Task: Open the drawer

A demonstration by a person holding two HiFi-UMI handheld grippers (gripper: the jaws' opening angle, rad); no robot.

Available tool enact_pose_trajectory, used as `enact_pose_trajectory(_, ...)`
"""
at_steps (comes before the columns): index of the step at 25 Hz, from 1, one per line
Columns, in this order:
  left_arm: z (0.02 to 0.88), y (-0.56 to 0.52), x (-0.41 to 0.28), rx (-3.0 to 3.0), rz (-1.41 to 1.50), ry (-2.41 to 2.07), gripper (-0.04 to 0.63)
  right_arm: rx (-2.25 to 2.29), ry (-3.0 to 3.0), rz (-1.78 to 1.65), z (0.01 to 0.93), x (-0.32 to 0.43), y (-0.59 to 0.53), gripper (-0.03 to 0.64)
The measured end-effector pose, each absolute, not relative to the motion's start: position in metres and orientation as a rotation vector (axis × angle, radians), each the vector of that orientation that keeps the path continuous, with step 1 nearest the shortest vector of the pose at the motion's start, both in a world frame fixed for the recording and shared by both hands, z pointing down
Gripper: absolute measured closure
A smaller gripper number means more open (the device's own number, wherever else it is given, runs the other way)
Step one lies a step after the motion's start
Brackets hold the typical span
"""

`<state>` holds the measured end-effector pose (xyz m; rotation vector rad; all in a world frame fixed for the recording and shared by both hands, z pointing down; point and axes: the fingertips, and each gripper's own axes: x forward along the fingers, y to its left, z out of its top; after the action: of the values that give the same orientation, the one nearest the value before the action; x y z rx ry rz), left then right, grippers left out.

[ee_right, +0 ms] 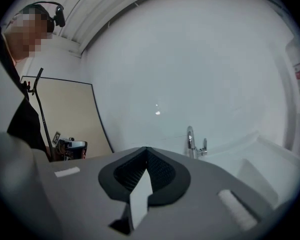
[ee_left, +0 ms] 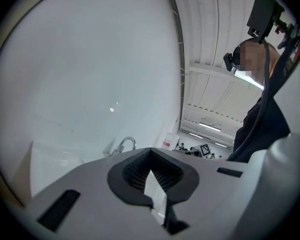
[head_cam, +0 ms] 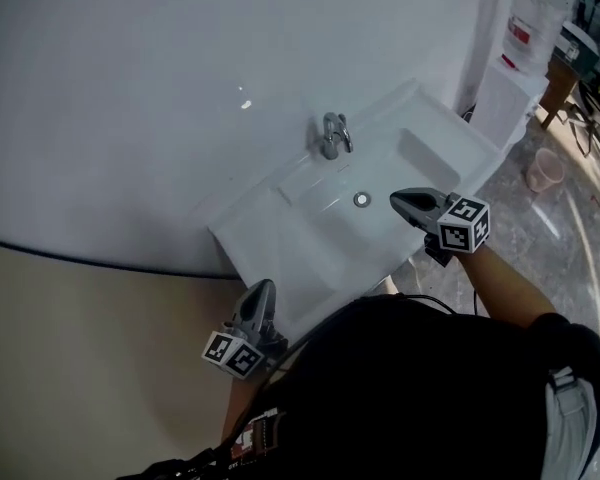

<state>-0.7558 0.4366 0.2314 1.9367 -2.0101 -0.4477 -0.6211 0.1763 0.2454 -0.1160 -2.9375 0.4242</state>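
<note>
Evidently the task is only at its approach, for no drawer shows in any view; I judge it sits below the washbasin (head_cam: pixel 248 226), hidden by that basin's front edge and the person's dark torso; at the front left corner the left gripper (head_cam: pixel 262 292) points toward the wall, its fingers closed on nothing; further right stand the chrome tap (head_cam: pixel 332 134) at the back edge and the drain (head_cam: pixel 361 200) in the bowl; over the front right part hangs the right gripper (head_cam: pixel 399 200), fingers likewise pressed together and empty; the next move calls for lowering a gripper below the front edge, parting its fingers and finding the drawer's handle; as for writing, the gripper cubes bear only black-and-white square markers, and the water bottle (head_cam: pixel 533 18) beyond the right edge carries a red label (head_cam: pixel 520 34) too small to read.
</note>
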Motion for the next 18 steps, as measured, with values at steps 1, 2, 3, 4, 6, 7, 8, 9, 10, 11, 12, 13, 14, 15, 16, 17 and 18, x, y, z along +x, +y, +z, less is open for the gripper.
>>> enact_pose_trajectory(1, 0.235, 0.427, -0.755, 1.963, -0.441, -1.964, 0.604, -0.065, -2.932, 0.439, 0.248, -0.615, 0.172, 0.626)
enact_pose_trajectory(2, 0.240, 0.416, -0.753, 1.989, -0.433, -1.918, 0.604, -0.012, -2.926, 0.459, 0.252, -0.607, 0.166, 0.626)
enact_pose_trajectory(3, 0.245, 0.406, -0.750, 2.017, -0.426, -1.872, 0.604, 0.043, -2.921, 0.480, 0.257, -0.598, 0.161, 0.626)
enact_pose_trajectory(4, 0.249, 0.395, -0.746, 2.045, -0.420, -1.825, 0.604, 0.101, -2.915, 0.500, 0.261, -0.588, 0.155, 0.626)
enact_pose_trajectory(6, 0.258, 0.372, -0.737, 2.102, -0.405, -1.733, 0.604, 0.215, -2.906, 0.528, 0.271, -0.566, 0.144, 0.626)
enact_pose_trajectory(7, 0.262, 0.360, -0.731, 2.128, -0.396, -1.691, 0.604, 0.265, -2.902, 0.538, 0.275, -0.555, 0.138, 0.626)
enact_pose_trajectory(8, 0.266, 0.349, -0.724, 2.150, -0.387, -1.652, 0.604, 0.308, -2.899, 0.547, 0.278, -0.544, 0.132, 0.626)
enact_pose_trajectory(9, 0.269, 0.338, -0.716, 2.169, -0.378, -1.617, 0.604, 0.349, -2.897, 0.557, 0.281, -0.533, 0.125, 0.626)
enact_pose_trajectory(10, 0.272, 0.327, -0.708, 2.185, -0.367, -1.584, 0.604, 0.388, -2.896, 0.570, 0.283, -0.522, 0.118, 0.626)
enact_pose_trajectory(11, 0.274, 0.315, -0.699, 2.200, -0.355, -1.552, 0.604, 0.429, -2.894, 0.588, 0.285, -0.509, 0.110, 0.626)
enact_pose_trajectory(12, 0.275, 0.303, -0.689, 2.215, -0.340, -1.521, 0.604, 0.470, -2.893, 0.609, 0.287, -0.496, 0.101, 0.626)
enact_pose_trajectory(13, 0.276, 0.291, -0.678, 2.231, -0.323, -1.491, 0.604, 0.512, -2.891, 0.630, 0.289, -0.482, 0.092, 0.626)
enact_pose_trajectory(14, 0.277, 0.279, -0.667, 2.247, -0.304, -1.464, 0.604, 0.551, -2.888, 0.648, 0.292, -0.468, 0.082, 0.626)
enact_pose_trajectory(15, 0.278, 0.267, -0.657, 2.262, -0.283, -1.440, 0.604, 0.585, -2.886, 0.663, 0.295, -0.454, 0.073, 0.626)
enact_pose_trajectory(16, 0.279, 0.255, -0.646, 2.274, -0.262, -1.420, 0.604, 0.614, -2.884, 0.675, 0.300, -0.439, 0.063, 0.626)
enact_pose_trajectory(17, 0.282, 0.242, -0.635, 2.284, -0.242, -1.405, 0.604, 0.636, -2.884, 0.687, 0.304, -0.426, 0.053, 0.626)
enact_pose_trajectory(18, 0.285, 0.229, -0.623, 2.292, -0.222, -1.392, 0.604, 0.652, -2.885, 0.699, 0.309, -0.412, 0.042, 0.626)
